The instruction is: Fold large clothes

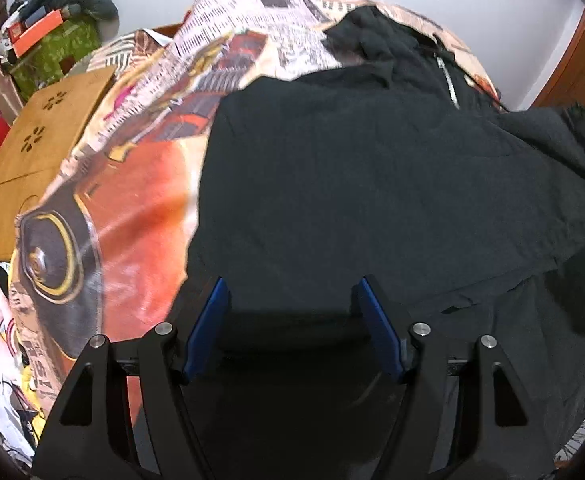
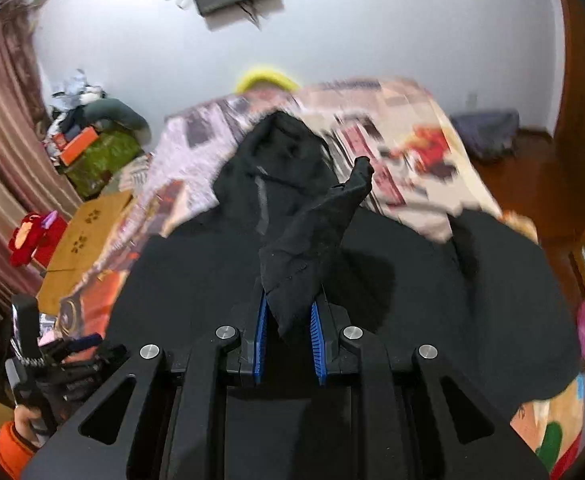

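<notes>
A black jacket [image 1: 372, 184] lies spread over a bed's printed cover [image 1: 132, 208], its hood and zip [image 1: 450, 80] toward 12 o'clock in the left wrist view. The left gripper [image 1: 292, 300] hangs just above the jacket's near edge with its blue fingers [image 1: 208, 324] spread wide and nothing between them; it looks placed there to pin or take the hem, though contact cannot be told. The right gripper [image 2: 289, 300] is pinching a bunched strip of the jacket, probably a sleeve [image 2: 320, 232], which rises from between the fingers toward 1 o'clock and ends in a loose tip above the body of the garment. Holding it lifted like this keeps the sleeve free of the cloth below, so it can be carried across and laid on the torso as a fold. At 9 o'clock beside the bed stands a brown box [image 1: 32, 152], well apart from the work.
</notes>
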A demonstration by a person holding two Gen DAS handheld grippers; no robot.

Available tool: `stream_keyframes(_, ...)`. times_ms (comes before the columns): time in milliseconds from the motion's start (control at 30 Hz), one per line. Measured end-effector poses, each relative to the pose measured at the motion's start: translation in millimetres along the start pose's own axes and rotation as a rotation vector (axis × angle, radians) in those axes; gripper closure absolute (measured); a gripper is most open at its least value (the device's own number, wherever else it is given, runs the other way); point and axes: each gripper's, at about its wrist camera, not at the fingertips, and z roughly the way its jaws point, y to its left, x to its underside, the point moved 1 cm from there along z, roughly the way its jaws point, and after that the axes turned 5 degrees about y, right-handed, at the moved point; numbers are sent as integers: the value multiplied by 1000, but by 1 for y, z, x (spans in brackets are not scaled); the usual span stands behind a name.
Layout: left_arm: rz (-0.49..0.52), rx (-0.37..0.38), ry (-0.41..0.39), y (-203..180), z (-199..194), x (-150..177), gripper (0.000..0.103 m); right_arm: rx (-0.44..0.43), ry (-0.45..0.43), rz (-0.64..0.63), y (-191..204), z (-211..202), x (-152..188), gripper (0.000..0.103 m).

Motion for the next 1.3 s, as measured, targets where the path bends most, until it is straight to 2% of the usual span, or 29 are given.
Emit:
stream_keyframes(200,-6,-19,16,-3,12,5,32,-12,169,89,-42,32,24,86)
stream_keyframes(300,-4,-33,15,-3,15,6,28,12,229,83,-47,42,34,86)
stream_keyframes(433,10,-63,16,-5,13,8,27,39,275,73,-52,48,44,82)
stream_keyframes(500,23,-81,19,-8,10,9,27,70,266,72,-51,43,46,74)
stream_keyframes(567,39,-102,14,-11,5,9,27,76,256,85,-54,34,46,71)
stream_keyframes(700,51,-104,-8,-17,-11,5,27,61,231,77,-60,9,41,69)
stream_keyframes(767,57,-100,-40,-23,-26,1,27,80,184,49,-61,-12,37,67)
stream_keyframes(833,63,-95,-76,-30,-41,-4,27,115,129,41,-64,-31,32,55)
stream_keyframes(900,70,-86,-117,-39,-57,-10,27,140,52,46,-71,-56,26,37)
stream_keyframes(967,77,-69,-157,-51,-73,-17,27,151,-8,53,-78,-76,23,33)
stream_keyframes(1100,112,-22,-217,-81,-97,-28,27,141,-73,97,-103,-111,21,28)
stream_keyframes(1300,193,18,-270,-130,-111,-35,27,160,-70,190,-148,-121,34,28)
